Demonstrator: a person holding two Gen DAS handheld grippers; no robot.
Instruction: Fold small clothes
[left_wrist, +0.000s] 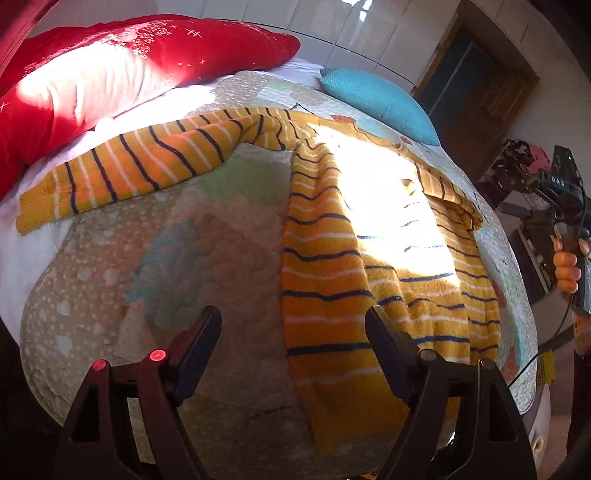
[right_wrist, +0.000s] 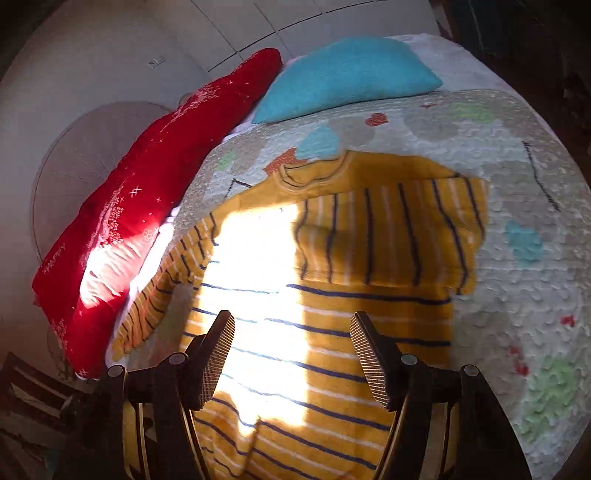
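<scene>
Both tools up off the cloth here, and the striped sweater (right_wrist: 332, 295) lies flat on the quilt (right_wrist: 517, 258), partly folded by the look of it. Right gripper (right_wrist: 291, 354) hangs just above the sweater's body, jaws spread wide, nothing between the pads but air. Ahead of it one sleeve (right_wrist: 399, 236) is already laid across the chest, stripes running crosswise to the body's, so I'd call that side done. Left gripper (left_wrist: 293, 343) is spread too and empty, hovering over bare quilt, with the sweater's side edge passing just inside its right finger. The other sleeve (left_wrist: 129, 173) stretches away ahead and to the left of it, fully out, not yet folded in. So by my reckoning: one sleeve in, one to go, then the body to double over. Room to work? Plenty of open quilt to the left gripper's left. Beyond the long sleeve sits a red pillow (left_wrist: 110, 74), close to it, and a blue cushion (right_wrist: 347, 74) lies past the collar. The near hem droops at the bed's edge.
</scene>
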